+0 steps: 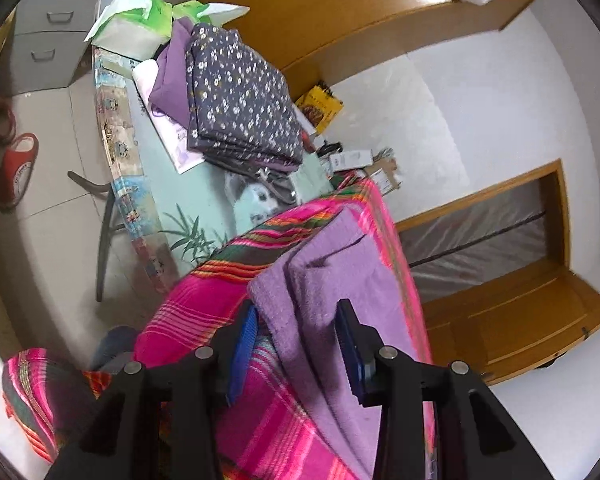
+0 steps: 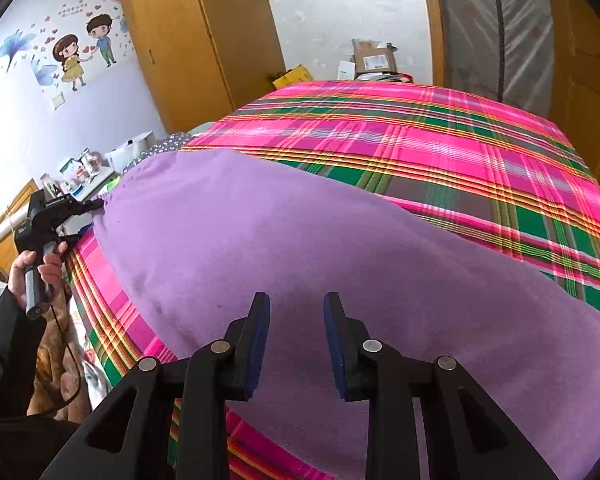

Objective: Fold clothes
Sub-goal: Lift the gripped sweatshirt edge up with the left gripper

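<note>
Bed: plaid sheet (image 2: 440, 140) carries our purple fleece garment (image 2: 300, 248), long axis left-right.
Left tool (image 1: 296, 344): parted, straddling the garment's edge.
Right tool (image 2: 296, 340): parted, empty, over its near edge.

One purple fleece garment (image 2: 300, 248), one plaid blanket (image 2: 440, 148), two folded garments (image 1: 240, 100).

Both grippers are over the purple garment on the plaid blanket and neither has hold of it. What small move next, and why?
Probably close the left gripper on the purple garment. In the left wrist view a folded edge of it already sits between the open jaws, at the end lying on the plaid blanket. The right gripper hovers open over the flat middle, with no edge to pinch.
</note>
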A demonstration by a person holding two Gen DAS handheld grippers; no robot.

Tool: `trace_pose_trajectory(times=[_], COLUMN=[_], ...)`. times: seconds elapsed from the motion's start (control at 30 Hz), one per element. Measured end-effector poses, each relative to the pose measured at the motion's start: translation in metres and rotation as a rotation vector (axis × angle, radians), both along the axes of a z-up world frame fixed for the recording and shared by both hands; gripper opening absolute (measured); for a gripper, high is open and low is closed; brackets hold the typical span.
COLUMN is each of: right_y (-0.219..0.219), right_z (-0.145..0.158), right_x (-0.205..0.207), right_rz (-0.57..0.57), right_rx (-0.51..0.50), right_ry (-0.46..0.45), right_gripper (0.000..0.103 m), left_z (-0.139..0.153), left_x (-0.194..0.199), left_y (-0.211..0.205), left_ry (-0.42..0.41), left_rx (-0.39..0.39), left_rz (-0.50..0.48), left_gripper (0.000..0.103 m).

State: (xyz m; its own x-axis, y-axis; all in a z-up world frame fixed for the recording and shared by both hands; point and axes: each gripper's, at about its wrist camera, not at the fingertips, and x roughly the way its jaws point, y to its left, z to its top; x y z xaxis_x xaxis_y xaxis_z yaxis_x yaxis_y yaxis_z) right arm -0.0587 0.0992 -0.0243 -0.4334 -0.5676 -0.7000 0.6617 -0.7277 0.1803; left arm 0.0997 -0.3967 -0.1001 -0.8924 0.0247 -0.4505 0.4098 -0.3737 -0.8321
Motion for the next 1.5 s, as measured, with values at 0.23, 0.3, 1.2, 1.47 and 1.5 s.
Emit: trace_pose_trajectory(times=[0.23, 0.3, 1.2, 1.47, 1.5], right_y=[-0.008, -0.009, -0.018, -0.012, -0.012], right_z=[-0.001, -0.001, -0.003, -0.003, -0.003], right_x=[0.002, 0.002, -0.002, -0.004, -0.004], right_rz=[0.021, 0.022, 0.007, -0.008, -0.011], right_rx=[0.005, 0.006, 0.012, -0.002, -0.006], right_ry=[0.002, 0.002, -0.013, -0.017, -0.019], right_gripper=[0.029, 0.029, 0.029, 0.029, 0.029], left_z=[-0.006, -0.008, 0.079, 0.127, 0.133], left_x=[-0.006, -0.009, -0.024, -0.047, -0.05], left_y=[-0.004, -0.005, 0.015, 0.048, 0.054], left_ry=[0.01, 0.009, 0.11, 0.206, 0.22], left_rx=[0.036, 0.045, -0.187, -0.274, -0.287], left_rz=[-0.003, -0.005, -0.09, -0.189, -0.207], left_gripper=[0.042, 0.042, 0.02, 0.02, 0.02])
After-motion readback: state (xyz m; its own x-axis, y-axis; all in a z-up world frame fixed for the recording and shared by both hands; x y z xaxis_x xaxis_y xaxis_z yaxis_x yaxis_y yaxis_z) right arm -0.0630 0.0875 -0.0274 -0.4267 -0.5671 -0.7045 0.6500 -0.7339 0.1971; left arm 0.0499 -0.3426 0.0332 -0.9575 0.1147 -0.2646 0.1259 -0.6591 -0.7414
